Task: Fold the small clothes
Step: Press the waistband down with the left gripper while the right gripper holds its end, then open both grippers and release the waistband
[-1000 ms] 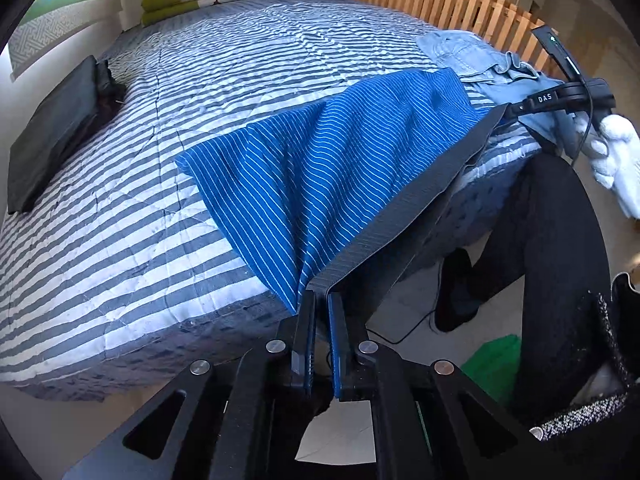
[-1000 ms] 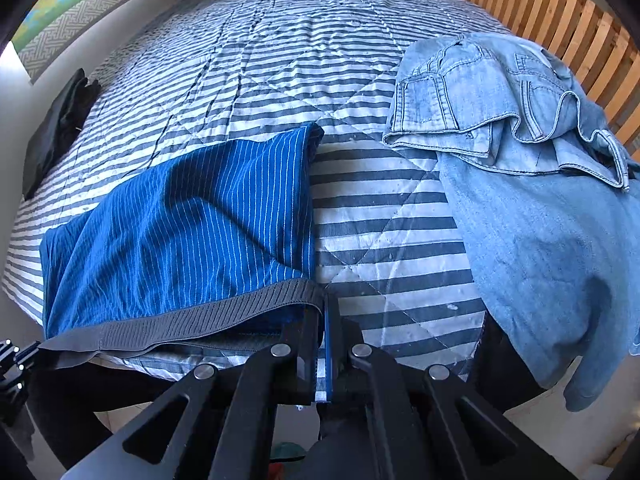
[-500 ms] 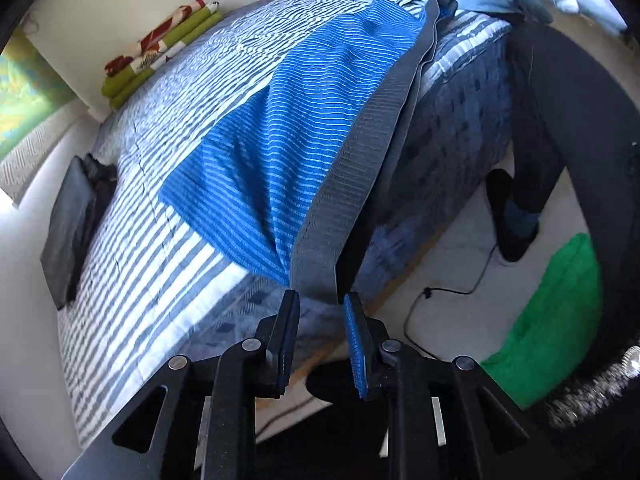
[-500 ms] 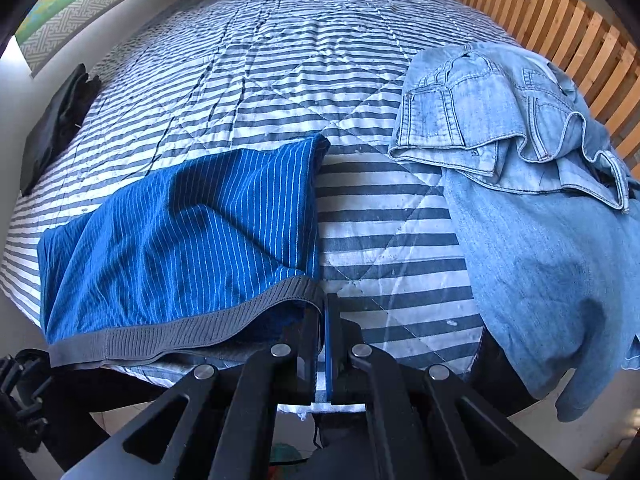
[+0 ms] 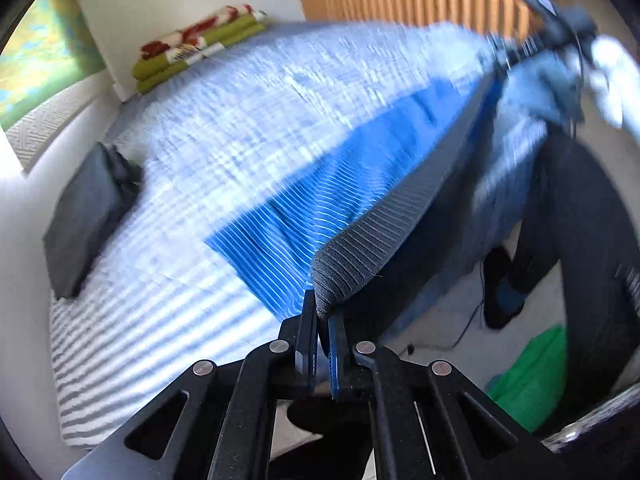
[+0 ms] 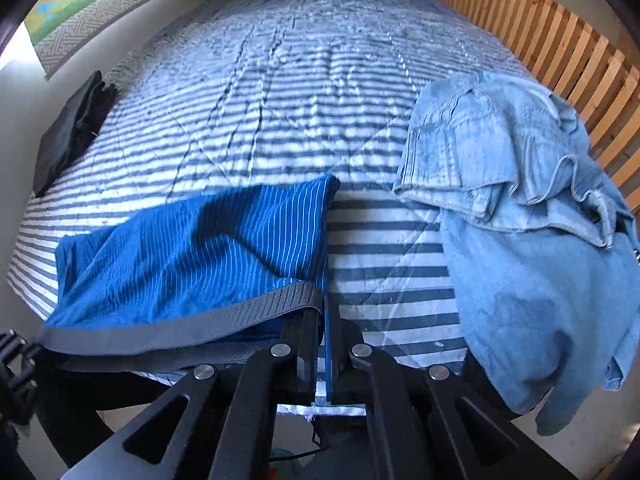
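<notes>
Since both ends of the grey waistband (image 6: 180, 326) are pinched, left gripper (image 5: 323, 320) having just re-closed on its corner and right gripper (image 6: 325, 320) clamped, the blue striped shorts (image 6: 192, 256) drape taut off the bed (image 6: 320, 80) edge, probably for a clean fold.

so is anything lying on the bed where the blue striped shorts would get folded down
Nothing visible does. The striped bedspread beyond the blue striped shorts is bare; the denim clothes lie off to the right and the black bundle at the far left edge.
</notes>
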Available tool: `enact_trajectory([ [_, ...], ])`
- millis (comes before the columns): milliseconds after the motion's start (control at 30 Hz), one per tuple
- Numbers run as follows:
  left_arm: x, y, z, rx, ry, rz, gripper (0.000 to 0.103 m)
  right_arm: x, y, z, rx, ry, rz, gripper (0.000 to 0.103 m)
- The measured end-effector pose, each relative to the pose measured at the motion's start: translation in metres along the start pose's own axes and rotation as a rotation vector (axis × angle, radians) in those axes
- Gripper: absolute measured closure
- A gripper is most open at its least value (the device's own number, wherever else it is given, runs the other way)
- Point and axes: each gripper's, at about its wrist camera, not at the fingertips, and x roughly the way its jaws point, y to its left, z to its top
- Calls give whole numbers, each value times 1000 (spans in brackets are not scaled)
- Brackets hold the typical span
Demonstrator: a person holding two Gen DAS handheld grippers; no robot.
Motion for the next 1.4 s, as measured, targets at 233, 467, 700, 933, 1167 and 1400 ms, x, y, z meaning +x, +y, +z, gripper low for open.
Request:
enact_trajectory([
  [233,-4,92,113,-76,-85,4,99,-30,7,80,-4,-135,23,101],
  [467,133,211,212,-232,67,-45,91,52,3,223,-6,-34,29,99],
  [700,195,258,202,-380,146,-54,56,140,-27,275,142,82,171,76],
  [933,221,274,188,-492,217,-146,40,166,-27,271,61,140,23,56],
  [1167,197,278,183,-447,118,-153,40,150,-23,265,-34,17,91,56],
  [1400,204,283,149,-457,163,-130,41,171,-3,262,-125,9,167,60],
])
